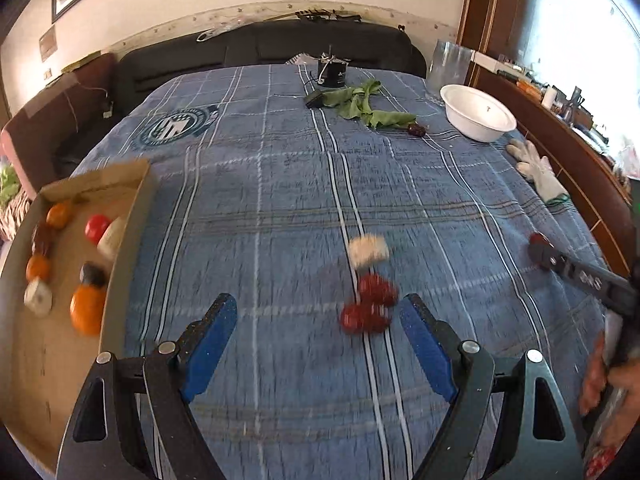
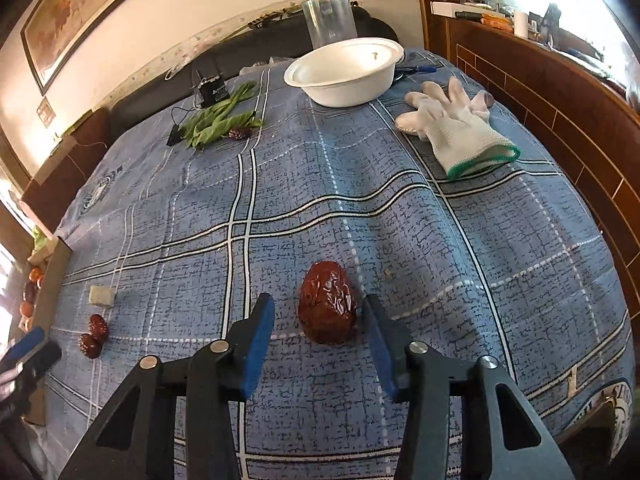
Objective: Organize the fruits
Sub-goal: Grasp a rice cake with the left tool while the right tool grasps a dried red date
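My right gripper [image 2: 318,314] is open, its blue pads on either side of a red date [image 2: 328,304] lying on the blue plaid cloth; I cannot tell if they touch it. My left gripper [image 1: 318,312] is open and empty, low over the cloth. Two red dates [image 1: 370,304] and a pale cube [image 1: 368,251] lie just ahead of its right finger; they also show in the right wrist view [image 2: 94,336]. A cardboard tray [image 1: 128,216] at the left holds oranges, a red fruit and pale pieces. The right gripper [image 1: 540,252] shows at the right of the left wrist view.
A white bowl [image 2: 346,70] stands at the far right of the bed, a clear container [image 2: 329,20] behind it. White gloves [image 2: 456,124] lie near the wooden side rail. Green leaves [image 2: 218,120], another dark date [image 2: 240,133] and a small black device [image 2: 210,88] lie at the far side.
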The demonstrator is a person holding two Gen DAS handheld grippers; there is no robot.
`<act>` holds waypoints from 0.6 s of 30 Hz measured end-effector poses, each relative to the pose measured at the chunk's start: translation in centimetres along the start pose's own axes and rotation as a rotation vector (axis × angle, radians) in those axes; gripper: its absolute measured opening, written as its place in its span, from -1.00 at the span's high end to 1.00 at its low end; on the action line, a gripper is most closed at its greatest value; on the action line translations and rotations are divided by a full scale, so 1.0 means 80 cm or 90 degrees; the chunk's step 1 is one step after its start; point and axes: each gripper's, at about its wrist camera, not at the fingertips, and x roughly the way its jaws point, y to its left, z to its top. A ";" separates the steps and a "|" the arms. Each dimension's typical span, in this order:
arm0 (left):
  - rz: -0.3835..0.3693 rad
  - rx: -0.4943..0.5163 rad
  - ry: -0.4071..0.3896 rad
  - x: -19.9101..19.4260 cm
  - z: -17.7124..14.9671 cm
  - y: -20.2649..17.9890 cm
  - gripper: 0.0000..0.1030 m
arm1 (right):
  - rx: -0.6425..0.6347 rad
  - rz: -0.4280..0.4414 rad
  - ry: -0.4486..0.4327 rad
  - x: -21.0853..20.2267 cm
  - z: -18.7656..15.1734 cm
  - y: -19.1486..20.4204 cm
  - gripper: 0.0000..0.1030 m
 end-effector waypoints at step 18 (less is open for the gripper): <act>-0.014 0.032 0.040 0.070 0.030 -0.020 0.46 | 0.033 -0.014 -0.017 -0.001 0.000 -0.013 0.41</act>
